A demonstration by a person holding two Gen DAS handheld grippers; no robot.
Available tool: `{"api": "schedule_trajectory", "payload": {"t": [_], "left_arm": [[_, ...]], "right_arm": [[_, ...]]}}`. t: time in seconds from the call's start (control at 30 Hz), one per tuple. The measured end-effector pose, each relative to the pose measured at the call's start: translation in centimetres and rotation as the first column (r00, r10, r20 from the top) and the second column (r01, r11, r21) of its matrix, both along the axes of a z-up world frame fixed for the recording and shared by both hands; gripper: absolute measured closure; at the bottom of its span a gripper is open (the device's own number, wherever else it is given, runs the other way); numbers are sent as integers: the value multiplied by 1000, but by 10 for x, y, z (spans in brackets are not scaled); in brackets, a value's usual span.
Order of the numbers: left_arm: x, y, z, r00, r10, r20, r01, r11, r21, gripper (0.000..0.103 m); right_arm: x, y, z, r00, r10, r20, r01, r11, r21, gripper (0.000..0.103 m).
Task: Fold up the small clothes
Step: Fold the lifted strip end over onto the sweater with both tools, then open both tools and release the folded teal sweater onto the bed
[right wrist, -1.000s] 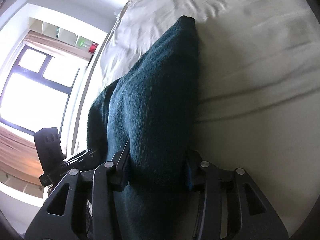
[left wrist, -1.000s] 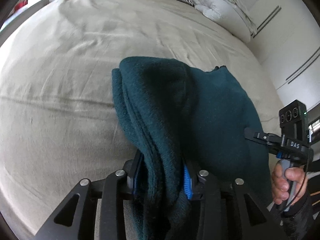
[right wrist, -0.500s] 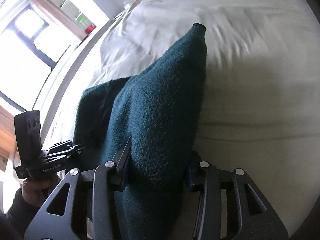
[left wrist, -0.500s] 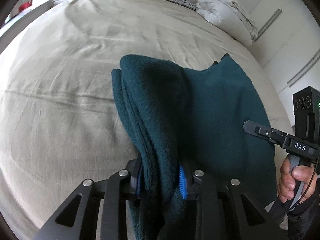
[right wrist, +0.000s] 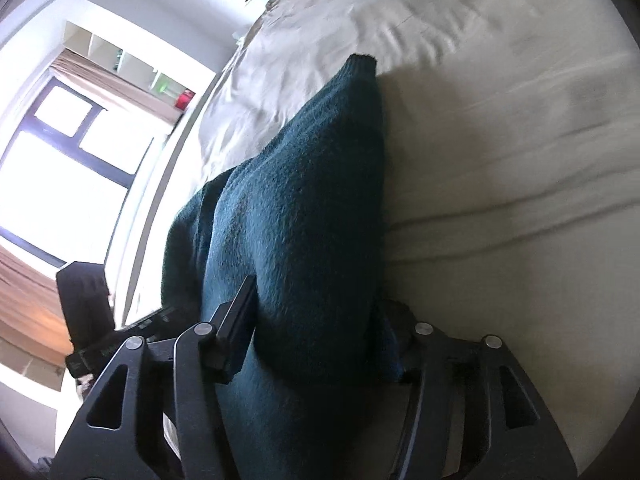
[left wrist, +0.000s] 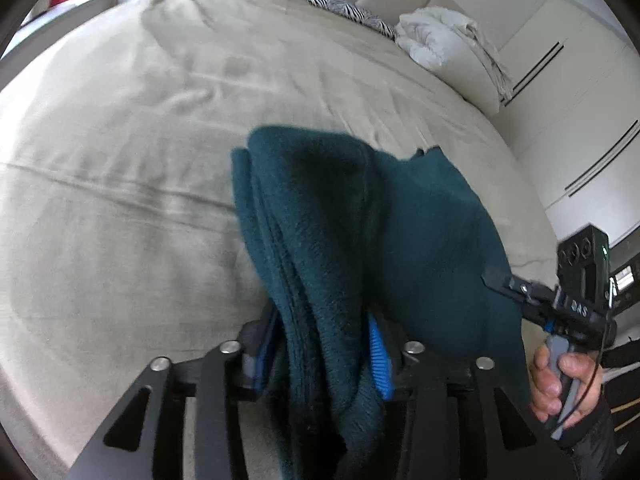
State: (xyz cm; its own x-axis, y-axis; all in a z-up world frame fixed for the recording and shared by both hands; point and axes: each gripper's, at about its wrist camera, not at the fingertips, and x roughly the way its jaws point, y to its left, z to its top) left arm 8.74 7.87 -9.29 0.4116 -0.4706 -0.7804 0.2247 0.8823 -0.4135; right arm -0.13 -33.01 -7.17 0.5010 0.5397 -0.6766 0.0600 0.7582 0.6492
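Note:
A dark teal knitted garment (left wrist: 360, 240) hangs doubled over between both grippers, above the beige bed (left wrist: 140, 140). My left gripper (left wrist: 320, 352) is shut on one bunched edge of it, the cloth draping over the blue pads. My right gripper (right wrist: 316, 332) is shut on the other edge of the garment (right wrist: 300, 220), which rises to a point ahead of it. The right gripper also shows in the left wrist view (left wrist: 496, 276), held by a hand at the right, its fingers at the cloth's edge.
The bed sheet is wrinkled and wide. A white duvet pile (left wrist: 448, 36) and a zebra-print pillow (left wrist: 348, 10) lie at the headboard. Wardrobe doors (left wrist: 580, 100) stand at the right. A bright window (right wrist: 60, 160) and shelves are beside the bed.
Both grippers have kept their grip on the garment and carried it a little further over the bed; the views have tilted slightly. The fold looks the same.

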Motion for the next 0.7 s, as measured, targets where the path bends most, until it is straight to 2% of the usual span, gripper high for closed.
{"api": "schedule_trajectory", "payload": {"t": [0.1,0.17,0.2,0.27,0.33,0.4,0.53,0.6,0.7], "left_arm": [[-7,10,14,998,47,48,-47,999,10,47],[-17,17,30,992,63,111,-64,998,4,34],[-23,19,41,984,78,157,-82,996,17,29],[-39,23,61,962,104,254,-115,993,27,9],[-51,25,76,938,118,327,-135,990,30,1],[-65,22,90,914,120,387,-146,988,39,0],[-75,14,105,904,97,416,-115,993,19,0],[-77,9,105,906,82,415,-102,995,25,0],[-85,8,99,910,84,406,-102,995,23,0]], "right_arm": [[-19,-7,7,999,-41,0,41,999,-12,47],[-36,-12,15,997,-70,23,70,997,-37,47],[-46,-16,22,995,-94,37,96,993,-67,47],[-60,-21,35,988,-143,60,151,976,-158,47],[-76,-23,47,981,-171,95,189,955,-229,47],[-91,-20,66,972,-171,162,207,948,-243,45],[-102,-11,96,954,-106,281,152,977,-149,45],[-97,-4,92,960,-76,270,104,990,-91,45],[-81,11,64,985,-39,166,53,996,-77,45]]}}
